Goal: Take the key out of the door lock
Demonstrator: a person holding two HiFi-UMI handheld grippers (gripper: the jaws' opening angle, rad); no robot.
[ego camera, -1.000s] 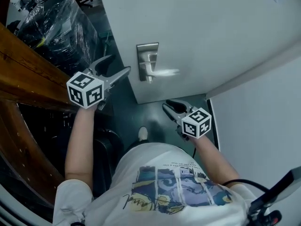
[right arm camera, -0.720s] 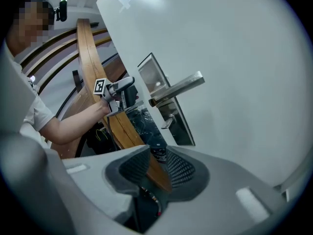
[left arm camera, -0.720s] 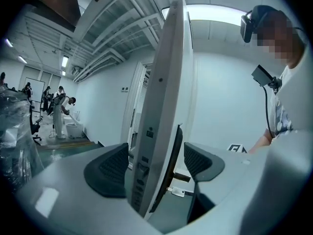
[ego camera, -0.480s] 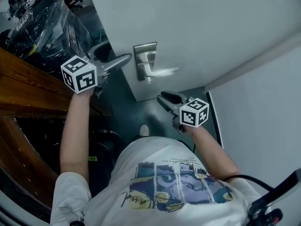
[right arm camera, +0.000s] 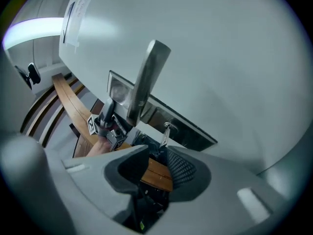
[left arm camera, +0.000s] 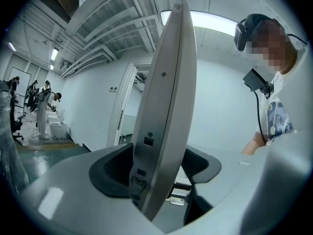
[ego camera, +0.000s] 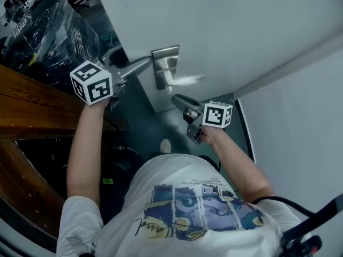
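Right gripper (right arm camera: 157,154): jaws have just been opening. They're now spread, with nothing between the pads. Against the frame a second back, in the head view it has moved from below the door's bottom edge to just under the handle (ego camera: 185,80), and its marker cube has rolled over.

Key (right arm camera: 165,135) is in the lock, sticking out of the lock plate (ego camera: 161,58) just below the handle, close to the door's free edge. In the right gripper view it sits just past the jaw tips and slightly above the gap, not touching. My read is that this is the pre-grasp for the pull. I'd need a short advance and a small lift to get the key head between the pads before closing.

Left gripper (ego camera: 131,60): jaws have just been closing, with the free edge of the door (ego camera: 225,25) between them. There's one jaw on each face and no gap I can see at the pads, so I take it as clamped on the door at handle height. A second ago it sat beside that edge, short of it — now it straddles it. That should brace the door so it doesn't swing when I tug.

The door itself looks unmoved, apart from camera shift. Past it are people (left arm camera: 46,106) far across the room — not in play.
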